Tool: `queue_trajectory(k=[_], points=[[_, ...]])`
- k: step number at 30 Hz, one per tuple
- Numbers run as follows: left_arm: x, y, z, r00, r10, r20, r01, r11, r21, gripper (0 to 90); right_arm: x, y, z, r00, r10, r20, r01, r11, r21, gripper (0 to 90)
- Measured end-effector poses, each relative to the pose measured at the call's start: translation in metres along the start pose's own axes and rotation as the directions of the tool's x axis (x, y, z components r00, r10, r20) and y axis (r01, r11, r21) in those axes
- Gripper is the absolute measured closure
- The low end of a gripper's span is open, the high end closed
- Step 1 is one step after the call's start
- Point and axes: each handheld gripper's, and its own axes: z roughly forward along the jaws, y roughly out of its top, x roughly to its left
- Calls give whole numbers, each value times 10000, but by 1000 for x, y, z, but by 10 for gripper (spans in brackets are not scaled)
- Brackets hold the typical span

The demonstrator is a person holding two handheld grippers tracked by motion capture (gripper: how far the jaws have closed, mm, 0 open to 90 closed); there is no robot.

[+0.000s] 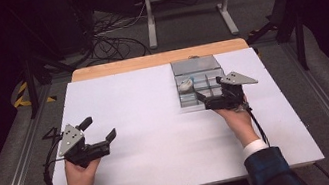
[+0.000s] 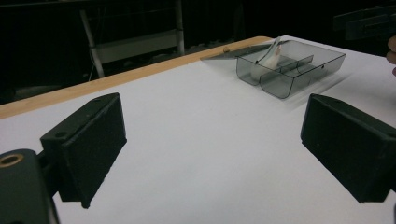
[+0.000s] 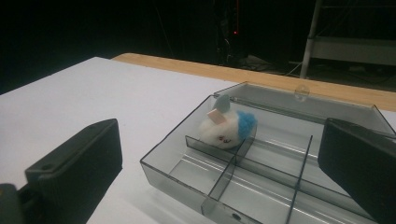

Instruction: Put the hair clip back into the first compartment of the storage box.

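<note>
- Presently, right tool: jaws spread, at the near edge of the divided tray; plush toy lies just ahead.
- Left tool: jaws spread over bare tabletop, tray well apart.

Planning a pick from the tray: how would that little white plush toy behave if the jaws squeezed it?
The plush toy looks fluffy, so it would probably squash rather than resist. It seems light for its size. Its rounded body leans on a divider of the clear tray, so it might roll if nudged.
</note>
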Motion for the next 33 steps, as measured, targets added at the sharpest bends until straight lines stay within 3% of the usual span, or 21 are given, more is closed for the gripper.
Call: queue_trajectory(k=[10,18,23,33], points=[[0,0,-1,10000,-2,-44,2,10000,5,73,-2,-4,-15,10000,-63,-34,63,10000,-13,5],[1,0,-1,10000,34,-73,-33,10000,44,73,-4,-5,-27,9999,157,27,-157,9997,-188,5],[0,0,0,10000,-17,-50,17,10000,14,73,-7,-7,-33,9996,55,294,-51,9999,-144,13],[0,0,-1,10000,-15,-27,15,10000,15,73,-14,-10,-49,9984,418,377,-403,9984,-392,14]])
